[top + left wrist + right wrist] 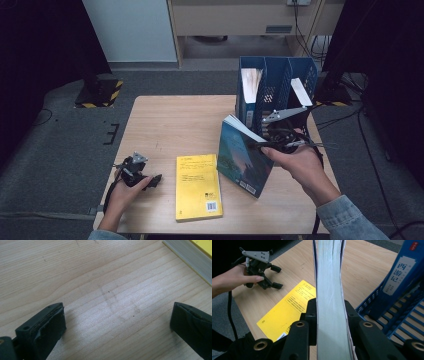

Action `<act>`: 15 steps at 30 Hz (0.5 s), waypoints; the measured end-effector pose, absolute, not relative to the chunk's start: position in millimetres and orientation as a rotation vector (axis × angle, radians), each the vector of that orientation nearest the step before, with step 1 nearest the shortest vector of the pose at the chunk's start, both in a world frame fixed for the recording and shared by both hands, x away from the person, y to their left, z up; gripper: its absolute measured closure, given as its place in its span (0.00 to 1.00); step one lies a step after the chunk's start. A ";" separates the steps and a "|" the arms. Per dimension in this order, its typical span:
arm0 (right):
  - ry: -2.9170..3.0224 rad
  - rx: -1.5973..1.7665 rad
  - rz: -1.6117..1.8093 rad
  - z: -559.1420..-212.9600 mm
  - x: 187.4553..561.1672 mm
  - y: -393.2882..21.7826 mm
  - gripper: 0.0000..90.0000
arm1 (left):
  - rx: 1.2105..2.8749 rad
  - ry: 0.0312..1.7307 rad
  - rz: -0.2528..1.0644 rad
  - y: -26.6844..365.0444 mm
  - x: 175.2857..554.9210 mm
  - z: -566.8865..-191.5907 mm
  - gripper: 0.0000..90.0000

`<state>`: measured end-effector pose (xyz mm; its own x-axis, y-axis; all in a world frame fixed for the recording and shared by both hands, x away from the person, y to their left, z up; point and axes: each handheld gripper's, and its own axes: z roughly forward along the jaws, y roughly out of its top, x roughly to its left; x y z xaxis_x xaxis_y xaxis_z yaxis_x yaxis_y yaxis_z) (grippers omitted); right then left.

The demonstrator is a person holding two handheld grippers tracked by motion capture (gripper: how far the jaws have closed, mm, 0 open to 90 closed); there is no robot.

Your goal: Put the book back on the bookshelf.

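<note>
On the table (165, 120), the file rack (280, 75) stands at the far right edge, with books upright in its compartments. Just in front of it, the right claw (260, 146) holds a book (243, 159) upright above the table, pages clamped between its jaws. A second book (198, 186) lies flat near the front edge, left of the held one. Further left, near the front left corner, the left claw (150, 181) rests on the table, jaws apart and pointing toward the flat book.

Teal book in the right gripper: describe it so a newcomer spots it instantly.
On the wooden table, just in front of the blue file rack, the right gripper clamps the teal book upright. Unlike the yellow book lying flat beside it, it stands on edge.
</note>
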<state>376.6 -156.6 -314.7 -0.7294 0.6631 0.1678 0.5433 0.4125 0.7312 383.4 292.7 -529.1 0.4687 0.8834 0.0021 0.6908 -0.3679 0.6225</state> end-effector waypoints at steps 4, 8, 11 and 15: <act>2.514 1.113 1.214 -315.4 376.4 -165.5 0.81 | 2.166 1.303 0.458 292.6 383.4 -529.2 0.00; 2.509 1.134 1.214 -315.2 377.6 -170.9 0.81 | 2.166 1.303 0.458 292.6 383.4 -529.2 0.00; 2.499 1.151 1.217 -313.7 377.8 -176.5 0.81 | 2.166 1.303 0.458 292.6 383.4 -529.2 0.00; 2.482 1.185 1.229 -309.1 376.9 -188.4 0.81 | 2.166 1.303 0.458 292.6 383.4 -529.2 0.00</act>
<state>376.9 -188.4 -309.1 -0.6833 0.6982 0.2136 0.5931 0.3602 0.7201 383.4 292.6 -529.2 0.4679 0.8838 0.0021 0.6906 -0.3671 0.6231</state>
